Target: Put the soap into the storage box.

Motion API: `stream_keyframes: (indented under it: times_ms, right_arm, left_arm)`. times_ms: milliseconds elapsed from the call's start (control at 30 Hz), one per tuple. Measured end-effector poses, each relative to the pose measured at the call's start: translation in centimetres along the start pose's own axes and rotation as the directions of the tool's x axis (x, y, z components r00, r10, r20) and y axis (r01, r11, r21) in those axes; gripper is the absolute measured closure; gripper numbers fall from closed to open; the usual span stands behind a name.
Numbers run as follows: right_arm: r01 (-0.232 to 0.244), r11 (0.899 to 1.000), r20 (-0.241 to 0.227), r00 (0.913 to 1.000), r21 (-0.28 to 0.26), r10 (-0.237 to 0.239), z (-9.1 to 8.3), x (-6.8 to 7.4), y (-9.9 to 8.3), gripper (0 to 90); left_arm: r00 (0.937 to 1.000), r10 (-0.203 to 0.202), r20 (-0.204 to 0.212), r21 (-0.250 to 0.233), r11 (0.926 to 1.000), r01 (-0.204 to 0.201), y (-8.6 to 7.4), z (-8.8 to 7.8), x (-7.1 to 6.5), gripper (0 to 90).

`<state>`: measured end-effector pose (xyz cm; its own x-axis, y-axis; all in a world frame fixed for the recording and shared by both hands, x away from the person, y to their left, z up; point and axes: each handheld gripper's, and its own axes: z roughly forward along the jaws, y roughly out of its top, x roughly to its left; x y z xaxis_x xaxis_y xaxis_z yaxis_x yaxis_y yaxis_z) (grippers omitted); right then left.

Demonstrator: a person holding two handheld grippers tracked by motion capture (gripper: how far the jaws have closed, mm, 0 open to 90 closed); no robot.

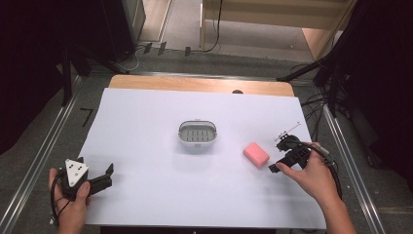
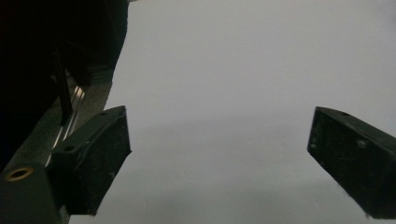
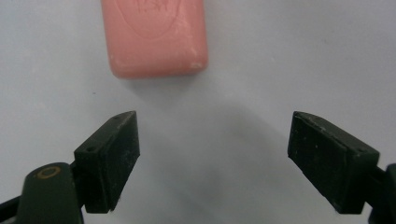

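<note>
High view: a counter [image 1: 195, 84] with a wooden far edge is covered by a white sheet [image 1: 146, 136]. Near the middle of the sheet sits a white soap dish [image 1: 197, 134] with a grey slotted insert, holding nothing. To its right, well apart from it, a pink soap bar [image 1: 256, 154] lies flat on the sheet. The right hand [image 1: 311, 175] holds the right gripper [image 1: 273, 155] just beside the bar on its right; its jaws are spread and have hold of nothing. At the near left corner the left hand [image 1: 70, 202] holds the left gripper [image 1: 108, 176], which carries a grey three-cornered plate [image 1: 76, 170]; its jaws also stand apart and hold nothing, well away from dish and bar.

Left gripper view: the two black jaws stand wide apart over bare white sheet [image 2: 224, 93], nothing between them. At the left, the sheet's edge gives way to a dark floor with a metal rail [image 2: 70, 116].

Right gripper view: the jaws are wide open above the sheet [image 3: 289, 56]. The pink soap bar [image 3: 154, 35] lies ahead of them, closer to the left jaw's side, not touched by either jaw. A faint oval stamp marks its top; the lettering is too soft to read.
</note>
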<state>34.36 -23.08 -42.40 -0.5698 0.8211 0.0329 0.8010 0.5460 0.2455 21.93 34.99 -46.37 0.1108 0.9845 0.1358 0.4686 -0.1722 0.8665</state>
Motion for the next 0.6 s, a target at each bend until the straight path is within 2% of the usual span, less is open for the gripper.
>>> stream_keyframes:
  times_ms: [200,433,600]
  right_arm:
    - [0.016,1.000,-0.010,0.9998,0.009,-0.016,0.4,0.5,1.2,16.8]
    - [0.015,1.000,-0.019,0.9997,-0.010,-0.015,0.3,0.8,2.2,15.9]
    - [0.016,1.000,-0.023,0.9996,-0.002,-0.016,0.6,1.2,3.1,14.3]
  left_arm:
    - [0.9997,0.022,-0.013,0.005,0.9998,-0.022,0.0,0.0,-0.3,1.0]
    - [0.9995,0.031,-0.010,0.004,0.9995,-0.031,0.0,0.0,-0.4,0.0]
    - [0.9996,0.026,-0.009,0.002,0.9997,-0.026,0.0,0.0,-0.4,0.0]
